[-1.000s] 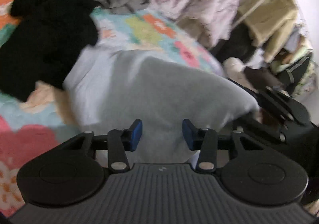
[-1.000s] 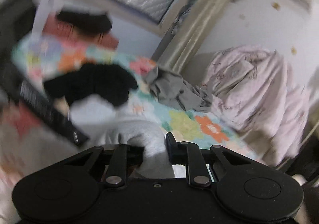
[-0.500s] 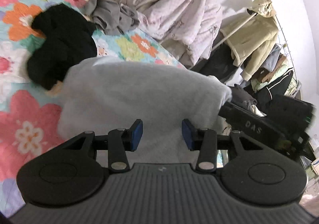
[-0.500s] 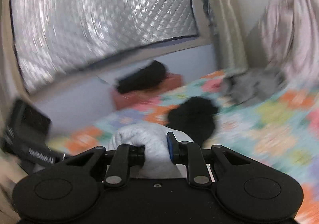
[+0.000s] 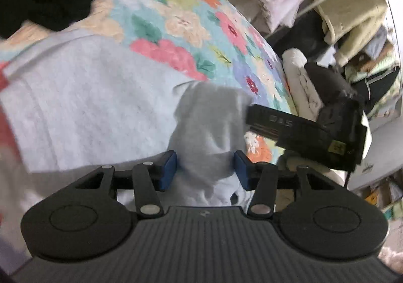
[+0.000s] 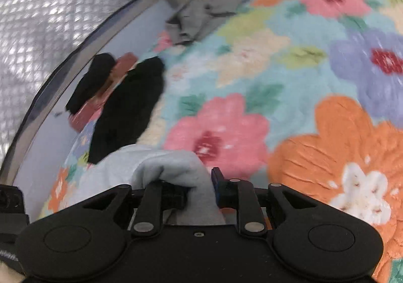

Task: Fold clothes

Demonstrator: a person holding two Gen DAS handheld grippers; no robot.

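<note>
the pale grey fleece garment (image 5: 83, 96) lies spread on the flower-patterned bedspread (image 6: 289, 96), one bunched fold between the parted blue pads of the left gripper (image 5: 205, 169). the right gripper (image 6: 199, 188) clenches another fold. a black garment (image 6: 126, 109) lies beyond.

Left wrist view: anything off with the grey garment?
Nothing damaged. The grey garment lies flat on the bedspread except one corner, bunched up between the left tongs, whose jaws stand apart, and the right tongs.
</note>
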